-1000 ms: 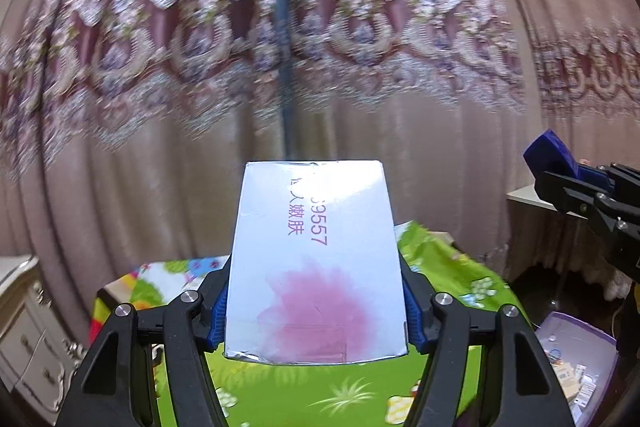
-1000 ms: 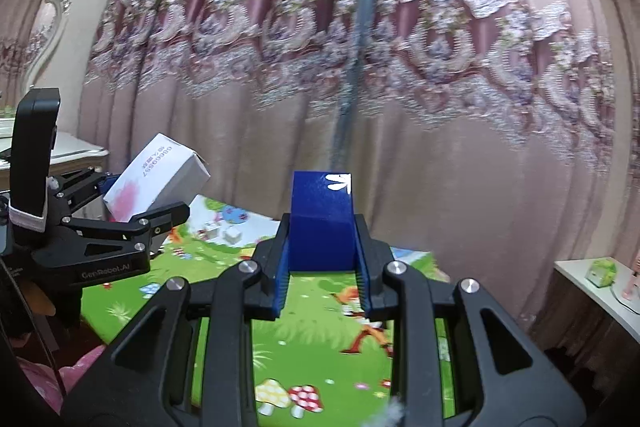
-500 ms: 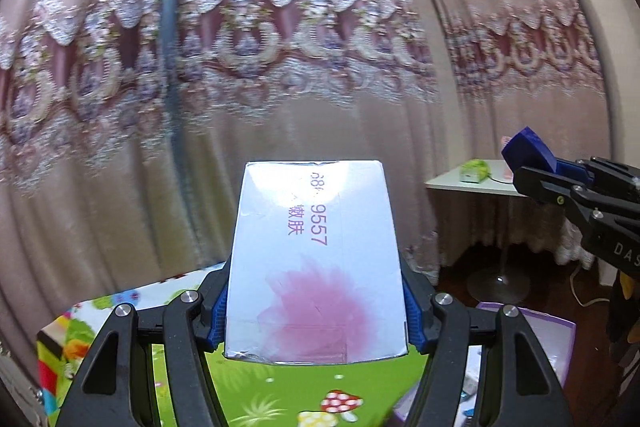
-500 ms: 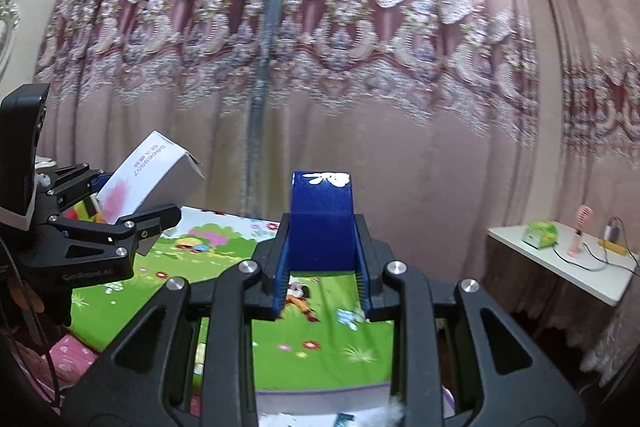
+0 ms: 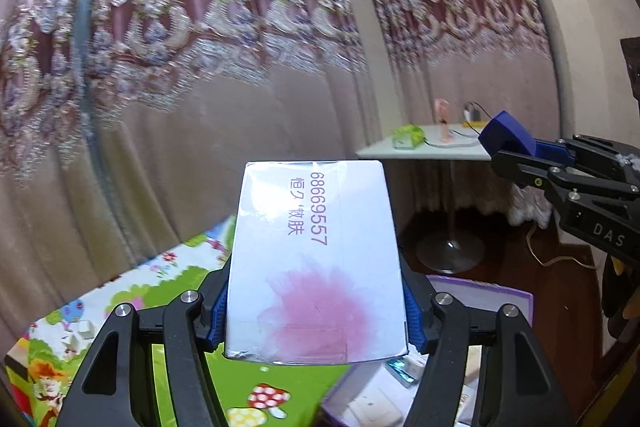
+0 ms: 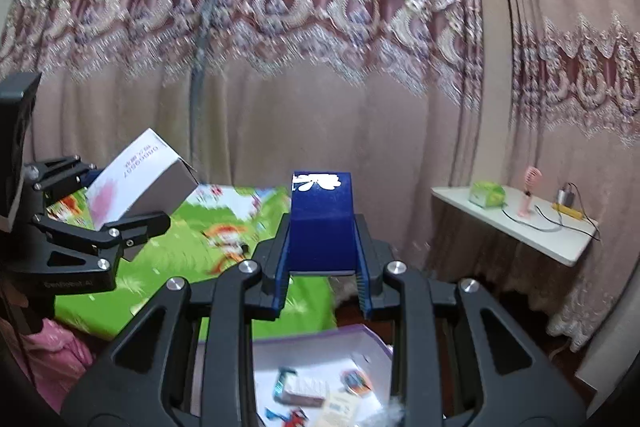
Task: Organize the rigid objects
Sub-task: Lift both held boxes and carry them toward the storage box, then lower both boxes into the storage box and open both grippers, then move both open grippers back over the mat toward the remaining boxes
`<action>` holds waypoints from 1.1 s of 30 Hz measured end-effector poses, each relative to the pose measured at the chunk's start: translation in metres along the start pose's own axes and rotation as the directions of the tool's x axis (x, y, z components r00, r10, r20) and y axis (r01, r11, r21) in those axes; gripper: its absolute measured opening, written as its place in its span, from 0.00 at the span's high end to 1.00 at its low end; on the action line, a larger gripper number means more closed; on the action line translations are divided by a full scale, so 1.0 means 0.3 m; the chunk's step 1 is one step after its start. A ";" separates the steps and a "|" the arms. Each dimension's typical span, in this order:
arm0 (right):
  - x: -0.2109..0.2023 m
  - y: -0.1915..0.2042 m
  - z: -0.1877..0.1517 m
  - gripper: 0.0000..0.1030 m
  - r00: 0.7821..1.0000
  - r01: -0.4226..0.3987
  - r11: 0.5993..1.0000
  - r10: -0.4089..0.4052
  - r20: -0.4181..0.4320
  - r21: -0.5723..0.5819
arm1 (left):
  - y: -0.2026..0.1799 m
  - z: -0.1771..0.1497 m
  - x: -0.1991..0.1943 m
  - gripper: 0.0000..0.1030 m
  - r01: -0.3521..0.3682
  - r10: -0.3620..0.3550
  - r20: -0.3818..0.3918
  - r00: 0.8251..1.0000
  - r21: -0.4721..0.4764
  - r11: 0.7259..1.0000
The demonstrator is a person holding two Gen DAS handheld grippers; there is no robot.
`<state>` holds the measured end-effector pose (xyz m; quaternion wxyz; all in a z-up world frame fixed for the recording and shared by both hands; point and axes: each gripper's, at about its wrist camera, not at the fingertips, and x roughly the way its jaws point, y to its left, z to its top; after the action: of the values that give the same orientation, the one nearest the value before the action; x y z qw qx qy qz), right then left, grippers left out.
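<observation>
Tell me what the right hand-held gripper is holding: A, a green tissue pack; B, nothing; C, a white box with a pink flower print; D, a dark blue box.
D: in the right wrist view, the right hand-held gripper is shut on the dark blue box, while the white box sits in the left hand-held gripper.

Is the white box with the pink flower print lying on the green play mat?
No, the white box is held up in the air by the left tongs, above the green play mat.
</observation>
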<state>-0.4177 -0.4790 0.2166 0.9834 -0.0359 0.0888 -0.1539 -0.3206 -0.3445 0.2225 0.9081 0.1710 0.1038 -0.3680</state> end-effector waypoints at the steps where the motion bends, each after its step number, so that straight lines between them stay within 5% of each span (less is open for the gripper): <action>1: 0.000 -0.016 -0.021 0.69 1.000 0.014 1.000 -0.014 -0.023 0.000 | -0.017 -0.004 0.013 0.36 0.012 -0.012 -0.009 1.000 0.009 1.000; 8: 0.045 -0.074 -0.153 0.69 0.976 0.048 0.998 -0.056 -0.212 -0.042 | -0.126 -0.066 0.129 0.35 0.128 -0.127 -0.125 0.984 0.006 0.992; 13: 0.131 -0.079 -0.296 0.70 0.915 0.042 0.997 -0.061 -0.398 -0.058 | -0.157 -0.177 0.274 0.35 0.233 -0.247 -0.290 0.924 -0.083 0.969; 15: 0.170 -0.082 -0.345 0.70 0.888 0.041 0.998 -0.058 -0.456 -0.048 | -0.145 -0.235 0.335 0.35 0.254 -0.293 -0.355 0.888 -0.153 0.955; 21: 0.288 -0.088 -0.438 0.69 0.820 0.055 0.998 -0.056 -0.569 -0.019 | -0.045 -0.357 0.436 0.30 0.247 -0.360 -0.405 0.840 -0.306 0.920; 23: 0.333 -0.083 -0.440 0.55 0.796 0.059 0.998 -0.056 -0.603 -0.016 | -0.014 -0.382 0.458 0.24 0.261 -0.386 -0.425 0.819 -0.324 0.909; 25: 0.375 -0.071 -0.444 0.30 0.774 0.063 0.998 -0.068 -0.629 -0.029 | 0.016 -0.409 0.466 0.20 0.295 -0.428 -0.425 0.798 -0.345 0.891; 28: 0.436 -0.019 -0.435 0.28 0.766 0.065 0.995 -0.097 -0.636 -0.073 | 0.054 -0.445 0.470 0.18 0.372 -0.509 -0.421 0.751 -0.366 0.853; 30: 0.494 0.024 -0.413 0.28 0.761 0.058 0.995 -0.098 -0.641 -0.083 | 0.105 -0.462 0.462 0.18 0.372 -0.506 -0.406 0.761 -0.366 0.853; 33: 0.613 0.145 -0.359 0.27 0.772 -0.026 0.997 -0.022 -0.635 -0.067 | 0.270 -0.497 0.440 0.18 0.297 -0.439 -0.364 0.822 -0.384 0.874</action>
<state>-0.2525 -0.4990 0.0766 0.8940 -0.0169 0.4209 -0.1528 -0.1795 -0.3158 0.0627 0.7863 0.0810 0.3942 -0.4688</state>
